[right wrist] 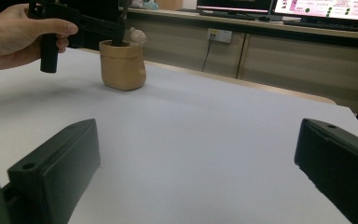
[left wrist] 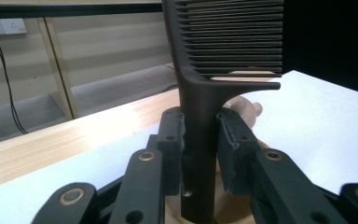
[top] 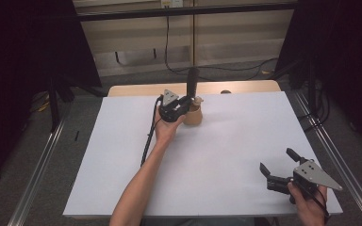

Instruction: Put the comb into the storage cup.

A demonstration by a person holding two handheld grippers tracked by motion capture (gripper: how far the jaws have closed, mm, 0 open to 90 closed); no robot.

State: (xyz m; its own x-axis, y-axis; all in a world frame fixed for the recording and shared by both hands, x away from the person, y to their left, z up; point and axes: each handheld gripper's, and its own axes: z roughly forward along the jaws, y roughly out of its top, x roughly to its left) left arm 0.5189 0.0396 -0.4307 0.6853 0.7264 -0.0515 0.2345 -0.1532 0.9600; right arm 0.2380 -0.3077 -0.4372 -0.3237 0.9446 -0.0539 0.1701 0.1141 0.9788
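In the tan holder (right wrist: 122, 65), the comb (left wrist: 200, 140) base hides.

Comb (top: 192, 81) upright in holder (top: 193, 116) — table's (top: 226, 136) far side.

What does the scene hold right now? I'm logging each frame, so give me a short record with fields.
left gripper: shut on the handle of the black comb, held upright
comb's lower end: inside the tan holder
holder: upright on the white table, toward the far edge, with a pale figure at its rim
right gripper: open, holding nothing, near the table's front right corner
background: wall socket and lit screens beyond the table
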